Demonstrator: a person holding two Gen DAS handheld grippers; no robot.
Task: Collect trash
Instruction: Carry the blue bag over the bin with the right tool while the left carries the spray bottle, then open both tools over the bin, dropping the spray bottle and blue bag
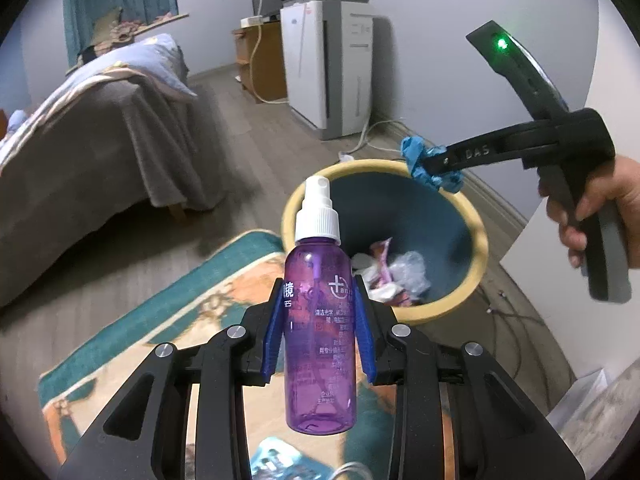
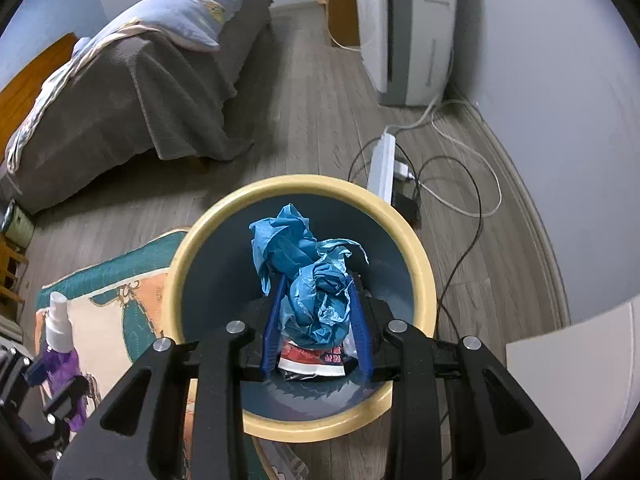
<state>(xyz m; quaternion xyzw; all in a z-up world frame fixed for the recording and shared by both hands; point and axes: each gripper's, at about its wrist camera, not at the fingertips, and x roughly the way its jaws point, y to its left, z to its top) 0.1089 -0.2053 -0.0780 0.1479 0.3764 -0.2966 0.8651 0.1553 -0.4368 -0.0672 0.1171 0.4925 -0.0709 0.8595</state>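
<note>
Though crumpled, the blue wad (image 2: 312,280) shows thin, glossy folds.

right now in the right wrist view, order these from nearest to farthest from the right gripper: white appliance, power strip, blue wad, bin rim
1. blue wad, clamped in the right gripper
2. bin rim, just below and around it
3. power strip, on the floor beyond the bin
4. white appliance, by the far wall

Home bedroom: bed (image 1: 100,120) with pillow (image 2: 188,12), floor rug (image 1: 160,300).
</note>
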